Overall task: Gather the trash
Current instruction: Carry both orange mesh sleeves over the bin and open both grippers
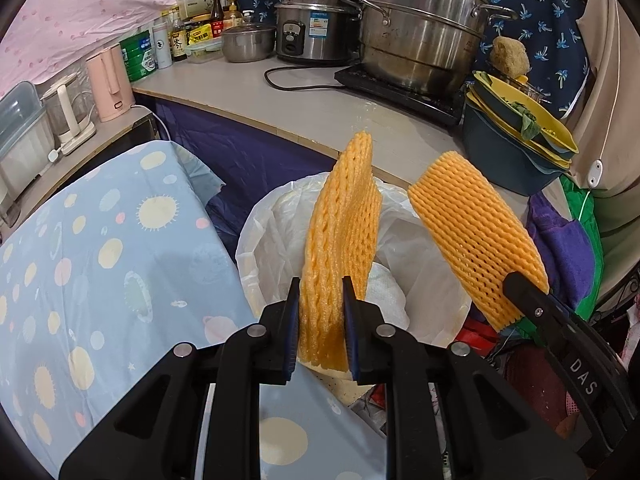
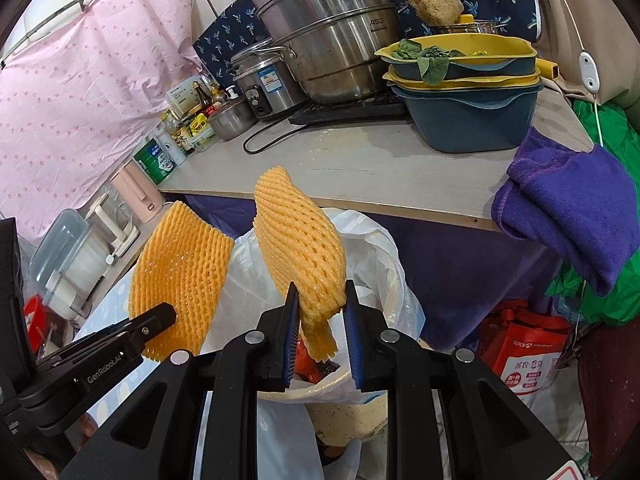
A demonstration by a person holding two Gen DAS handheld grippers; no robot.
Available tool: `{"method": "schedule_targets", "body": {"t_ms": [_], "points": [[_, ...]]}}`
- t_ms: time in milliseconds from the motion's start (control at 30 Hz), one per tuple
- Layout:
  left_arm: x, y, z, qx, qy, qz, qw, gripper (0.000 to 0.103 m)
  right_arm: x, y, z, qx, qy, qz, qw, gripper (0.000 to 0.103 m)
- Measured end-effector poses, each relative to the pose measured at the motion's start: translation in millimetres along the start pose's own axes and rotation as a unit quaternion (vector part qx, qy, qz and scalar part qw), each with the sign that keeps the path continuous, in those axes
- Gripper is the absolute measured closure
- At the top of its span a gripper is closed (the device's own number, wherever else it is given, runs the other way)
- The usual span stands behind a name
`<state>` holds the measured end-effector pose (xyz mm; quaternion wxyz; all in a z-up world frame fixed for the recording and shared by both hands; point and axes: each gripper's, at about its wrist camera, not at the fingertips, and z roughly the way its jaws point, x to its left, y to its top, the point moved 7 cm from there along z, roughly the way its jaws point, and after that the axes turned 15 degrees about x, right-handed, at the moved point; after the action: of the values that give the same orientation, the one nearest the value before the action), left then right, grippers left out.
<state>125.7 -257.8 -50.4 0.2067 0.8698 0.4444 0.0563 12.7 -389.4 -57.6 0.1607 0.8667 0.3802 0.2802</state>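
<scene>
Two orange foam fruit nets are in hand, one per gripper, both held above a bin lined with a white plastic bag (image 1: 256, 240). The left gripper (image 1: 321, 320) is clenched on the lower end of the left-hand foam net (image 1: 340, 240), which stands nearly edge-on at the centre of the left wrist view; its blue pads press both faces and the foam bulges slightly around them. The right gripper (image 2: 321, 320) likewise grasps the right-hand foam net (image 2: 298, 240) by its bottom end, the net rising from the jaws toward the upper middle of the right wrist view. Each net also shows in the other camera, at the right of the left view (image 1: 476, 236) and at the lower left of the right view (image 2: 180, 276). Judgement on handling: the material appears very light, soft and springy, an open diamond mesh of extruded foam, flattened into a sleeve. It should compress readily, will not break, and is unlikely to slip once pinched; a grip anywhere along an edge or end should serve. Being so light, it may cling to the pads or drift on release, so letting go low over the bag mouth seems prudent. Appearance: uniform bright orange, ribbed, clean, roughly oblong with scalloped ends. Crumpled white paper and a scrap of red wrapper (image 2: 308, 364) lie inside the bin already. The countertop (image 2: 360, 168) behind carries a stainless steamer pot (image 2: 332, 40).
</scene>
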Motion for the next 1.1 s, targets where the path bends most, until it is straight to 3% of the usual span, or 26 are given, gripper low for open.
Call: {"method": "schedule_targets", "body": {"t_ms": [867, 933, 967, 1033, 1100], "points": [[-6.7, 14.0, 23.0, 0.011, 0.010, -0.003, 0.9999, 0.082, 4.9, 13.9, 15.0, -0.001, -0.001, 0.006, 1.000, 0.077], [-6.9, 13.9, 22.8, 0.011, 0.010, -0.003, 0.9999, 0.081, 5.6, 15.1, 14.6, -0.005, -0.001, 0.007, 1.000, 0.072], [-7.0, 13.9, 22.7, 0.011, 0.010, -0.004, 0.9999, 0.079, 6.0, 14.9, 14.1, -0.007, -0.001, 0.008, 1.000, 0.071], [-5.9, 14.4, 21.4, 0.005, 0.016, -0.007, 0.9998, 0.063, 5.7, 16.5, 12.1, -0.012, 0.002, 0.013, 1.000, 0.059], [-5.3, 15.4, 19.1, -0.002, 0.022, -0.008, 0.9997, 0.054, 4.9, 17.2, 8.4, -0.020, 0.003, 0.018, 1.000, 0.051]]}}
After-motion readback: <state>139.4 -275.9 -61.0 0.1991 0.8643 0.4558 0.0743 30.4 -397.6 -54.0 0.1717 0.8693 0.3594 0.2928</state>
